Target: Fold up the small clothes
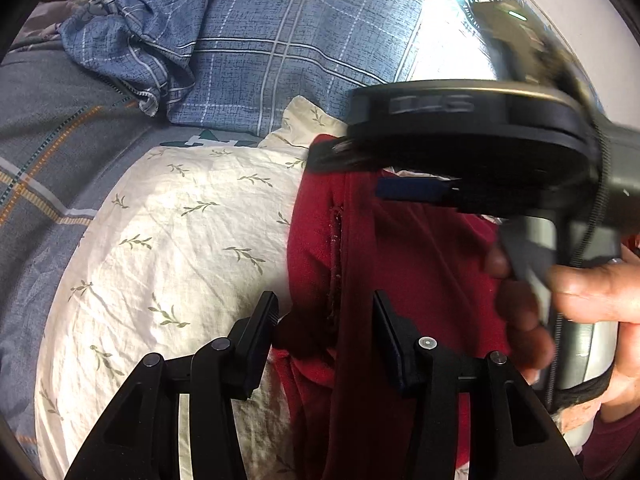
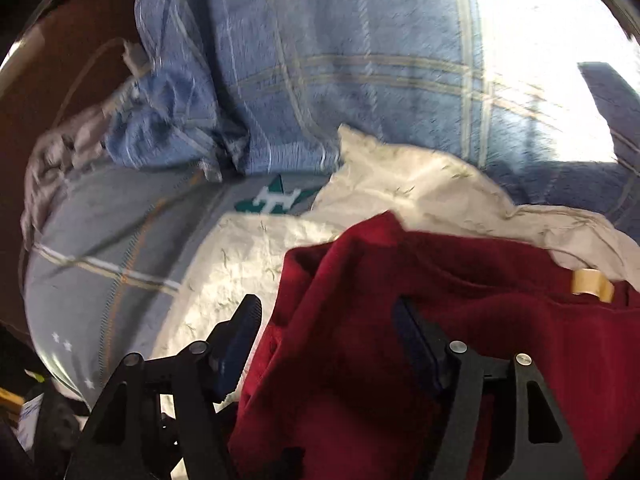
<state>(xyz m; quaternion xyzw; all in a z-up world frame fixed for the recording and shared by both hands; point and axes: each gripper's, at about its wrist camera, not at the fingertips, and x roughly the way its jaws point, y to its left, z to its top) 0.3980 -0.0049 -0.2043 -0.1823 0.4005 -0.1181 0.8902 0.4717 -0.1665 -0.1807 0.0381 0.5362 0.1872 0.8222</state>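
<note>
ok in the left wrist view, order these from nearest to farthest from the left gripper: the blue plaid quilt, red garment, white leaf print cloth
1. Red garment: between the fingers of the left gripper.
2. White leaf print cloth: under it, spreading to the left.
3. Blue plaid quilt: farthest, bunched along the top.

A cream pillowcase (image 1: 192,240) printed with small green sprigs lies wrinkled on a grey plaid bedsheet (image 1: 48,152) with orange and white stripes. Behind it a blue checked quilt (image 1: 280,48) is bunched up, sunlit at the right. A green-and-white letter patch (image 2: 276,200) shows between them.
</note>
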